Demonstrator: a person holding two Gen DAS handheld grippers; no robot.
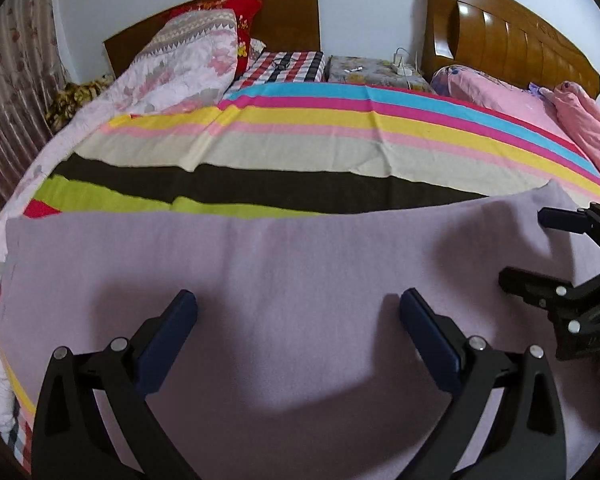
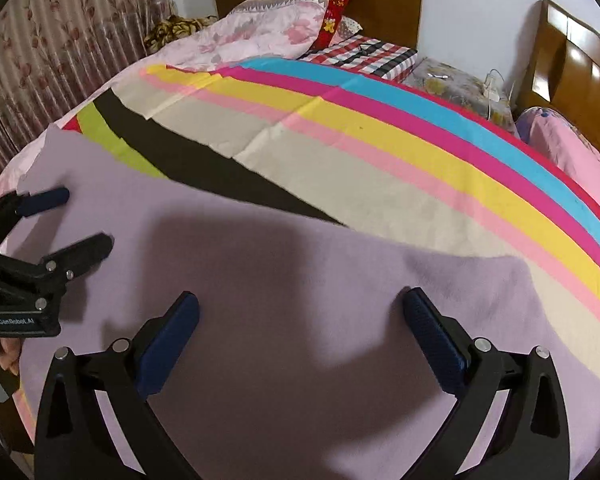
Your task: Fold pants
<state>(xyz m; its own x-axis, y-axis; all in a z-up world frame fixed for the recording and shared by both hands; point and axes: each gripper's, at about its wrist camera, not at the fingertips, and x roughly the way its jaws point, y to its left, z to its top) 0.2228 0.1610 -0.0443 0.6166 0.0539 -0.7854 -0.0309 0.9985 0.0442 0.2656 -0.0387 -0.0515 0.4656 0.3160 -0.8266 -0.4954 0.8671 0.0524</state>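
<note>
The lilac pants (image 1: 260, 280) lie flat across the near part of the bed, and fill the lower half of the right wrist view (image 2: 300, 300) too. My left gripper (image 1: 298, 304) hovers over the cloth, jaws wide open and empty. My right gripper (image 2: 300, 308) is also wide open and empty above the pants. In the left wrist view the right gripper (image 1: 524, 248) shows at the right edge, over the pants' right end. In the right wrist view the left gripper (image 2: 84, 220) shows at the left edge, open.
A striped sheet (image 1: 340, 132) covers the bed beyond the pants. A pink floral quilt (image 1: 188, 60), red pillow (image 1: 248, 20) and checked pillow (image 1: 288, 64) lie at the headboard (image 1: 292, 12). A second bed with pink bedding (image 1: 540, 104) stands at right. Curtains (image 2: 60, 40) hang left.
</note>
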